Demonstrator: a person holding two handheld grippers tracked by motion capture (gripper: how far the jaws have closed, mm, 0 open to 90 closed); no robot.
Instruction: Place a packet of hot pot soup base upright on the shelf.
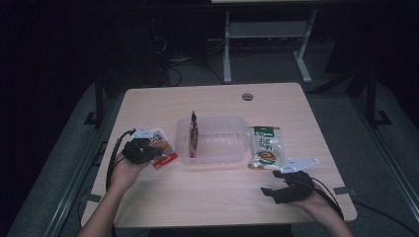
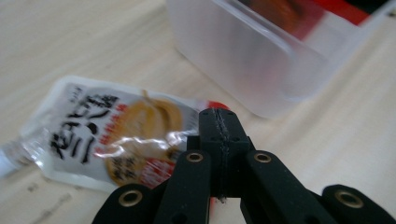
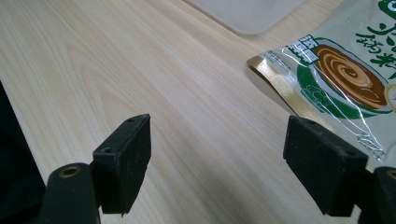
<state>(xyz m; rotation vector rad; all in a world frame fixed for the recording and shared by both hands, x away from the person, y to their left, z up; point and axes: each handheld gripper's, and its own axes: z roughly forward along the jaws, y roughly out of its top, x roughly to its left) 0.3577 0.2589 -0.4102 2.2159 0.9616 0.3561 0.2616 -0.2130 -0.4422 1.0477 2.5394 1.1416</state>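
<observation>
Pinching the orange pouch (image 2: pixel 112 135) shut-jawed, your left gripper (image 2: pixel 219 128) is working beside the tub (image 1: pixel 232 148). One packet (image 1: pixel 193 133) is sitting inside; your right gripper (image 3: pixel 217 163) is gaping empty near the green pouch (image 3: pixel 345 79).

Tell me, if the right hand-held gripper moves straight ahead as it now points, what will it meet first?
Probably bare table. Its open jaws frame plain wood, and the right hand-held gripper passes just left of the green packet. Farther on lies the clear container's corner, though depth is uncertain.

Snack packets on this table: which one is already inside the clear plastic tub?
The dark red packet, propped upright on edge at the tub's left end. The orange-and-white packet and green-and-white packet lie flat on the table outside.
</observation>
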